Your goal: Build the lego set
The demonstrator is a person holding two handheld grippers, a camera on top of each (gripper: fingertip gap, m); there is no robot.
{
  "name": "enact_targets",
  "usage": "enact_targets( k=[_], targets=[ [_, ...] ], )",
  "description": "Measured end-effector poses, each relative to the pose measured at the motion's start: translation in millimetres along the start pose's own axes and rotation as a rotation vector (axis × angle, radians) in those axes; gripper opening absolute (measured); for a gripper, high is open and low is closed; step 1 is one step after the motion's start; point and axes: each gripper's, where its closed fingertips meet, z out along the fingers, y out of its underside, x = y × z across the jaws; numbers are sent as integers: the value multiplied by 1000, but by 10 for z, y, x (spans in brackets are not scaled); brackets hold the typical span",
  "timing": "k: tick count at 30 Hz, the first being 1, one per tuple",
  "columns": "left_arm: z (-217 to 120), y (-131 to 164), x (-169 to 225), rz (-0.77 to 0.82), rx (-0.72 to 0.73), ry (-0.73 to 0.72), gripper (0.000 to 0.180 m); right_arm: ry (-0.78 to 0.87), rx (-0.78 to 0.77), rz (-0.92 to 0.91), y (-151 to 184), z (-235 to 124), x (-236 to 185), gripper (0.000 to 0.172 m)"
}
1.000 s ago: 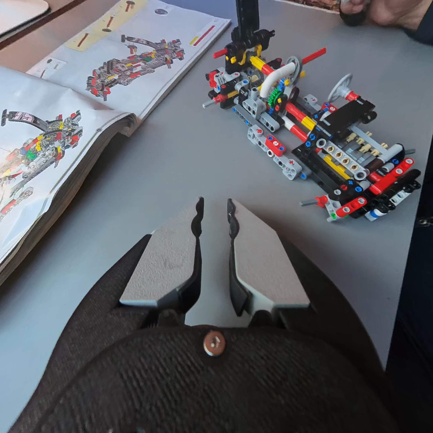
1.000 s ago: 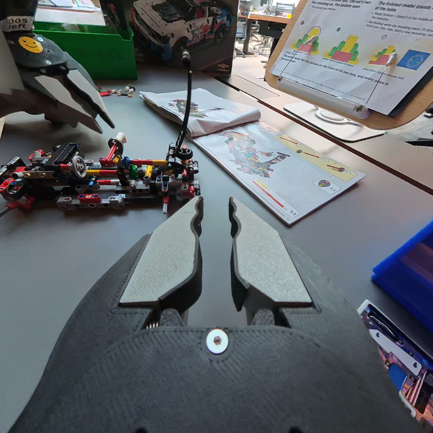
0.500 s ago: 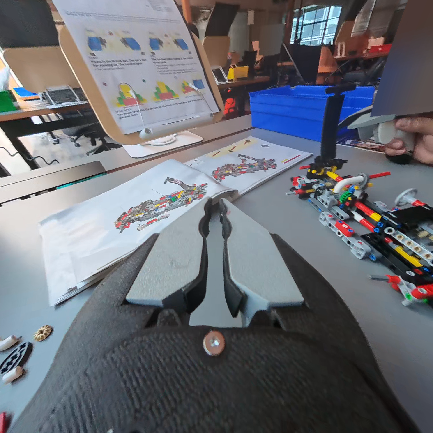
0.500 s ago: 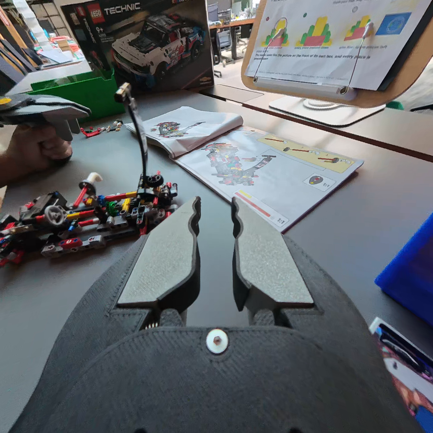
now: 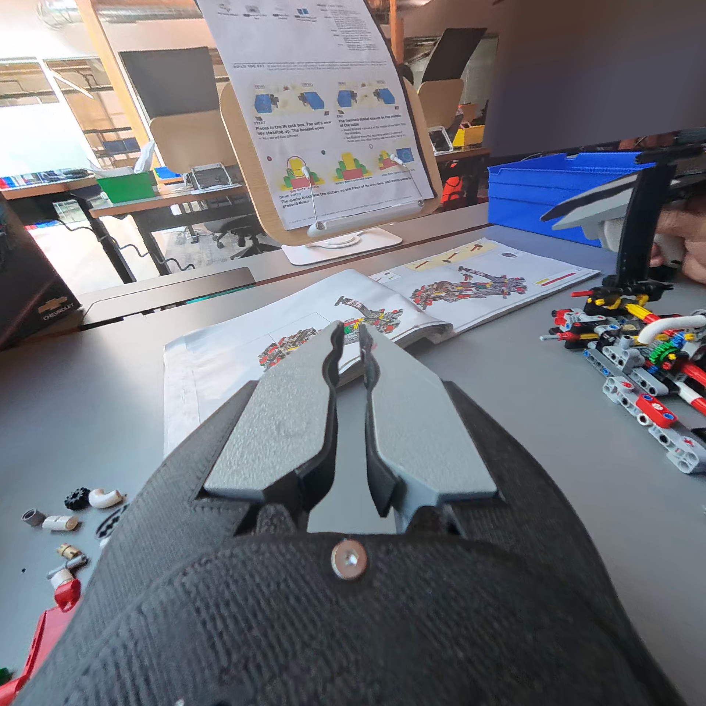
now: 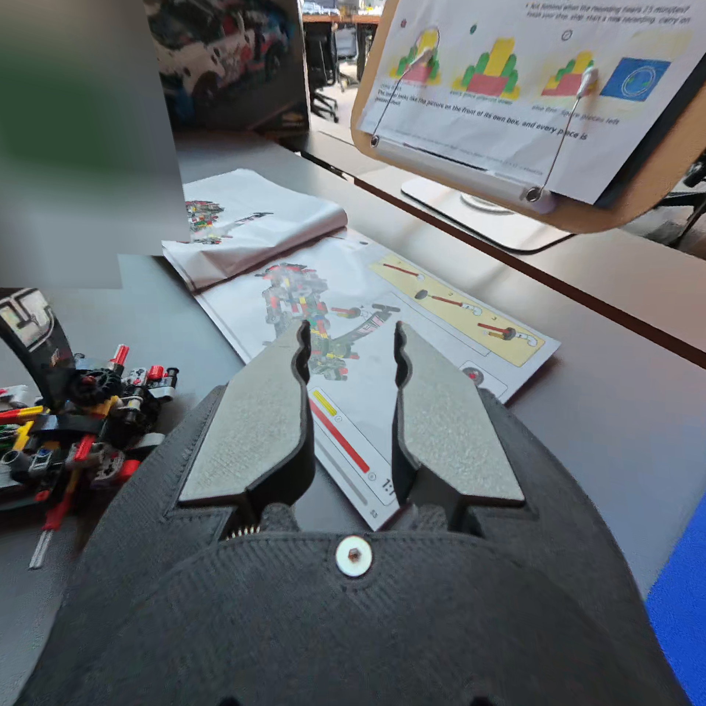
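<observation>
My left gripper (image 5: 349,336) is shut with nothing between its pads. It hovers over the left page of an open instruction booklet (image 5: 237,344). A partly built brick car chassis (image 5: 642,344) in black, red, yellow and grey lies on the grey table to its right, with a tall black curved piece (image 5: 642,221) standing up from it. My right gripper (image 6: 349,332) is open and empty above the booklet's right page (image 6: 420,305). The chassis (image 6: 76,420) lies to its left. The right gripper also shows in the left wrist view (image 5: 596,206), held by a hand (image 5: 684,244).
Several loose small parts (image 5: 68,512) lie at the left near me. A wooden stand holding a printed sheet (image 5: 324,133) is behind the booklet. A blue bin (image 5: 554,191) sits at the back right. The set's box (image 6: 229,65) stands at the back left. Left tips to right tips: about 35 cm.
My left gripper swung from over the chassis to over the booklet, and its pads came together on air. My right gripper moved over the booklet's right page and opened wider.
</observation>
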Motion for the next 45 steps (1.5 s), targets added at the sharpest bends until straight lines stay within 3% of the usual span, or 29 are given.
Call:
enact_targets(
  k=[7,10,11,12,14,18,20,25,29,31,36,39,43,45],
  targets=[
    [-25,-40,90,71,28,6,5,89,-91,-13,148,-88,56,49],
    [67,25,48,14,-32,-10,14,149,-83,2,158,-157,113,48],
    [132,27,141,-24,-55,50,17,166,-72,-3,143,-175,131,47],
    [214,15,230,-45,-98,90,16,186,-63,-17,132,-191,152,46],
    [465,-88,456,-37,-179,161,33,230,-61,-52,121,-219,197,44],
    [1149,-109,1137,-12,-483,400,67,297,-20,-36,65,-346,305,43],
    [1549,-89,1389,-2,-548,472,67,310,29,0,14,-444,351,42],
    [2274,345,1688,119,-753,532,87,335,124,53,-118,-682,514,42],
    [2345,719,1676,198,-931,613,99,317,161,83,-172,-747,584,42],
    [2340,777,1663,267,-912,628,96,305,150,90,-148,-719,580,38],
    [2363,766,1628,220,-859,623,85,276,135,78,-142,-637,510,38],
    [2395,742,1569,190,-830,613,57,264,113,77,-108,-586,503,38],
    [2425,746,1538,156,-776,596,0,247,99,81,-92,-534,476,37],
    [2425,745,1535,172,-760,586,0,228,66,57,-57,-478,417,35]
  ],
)
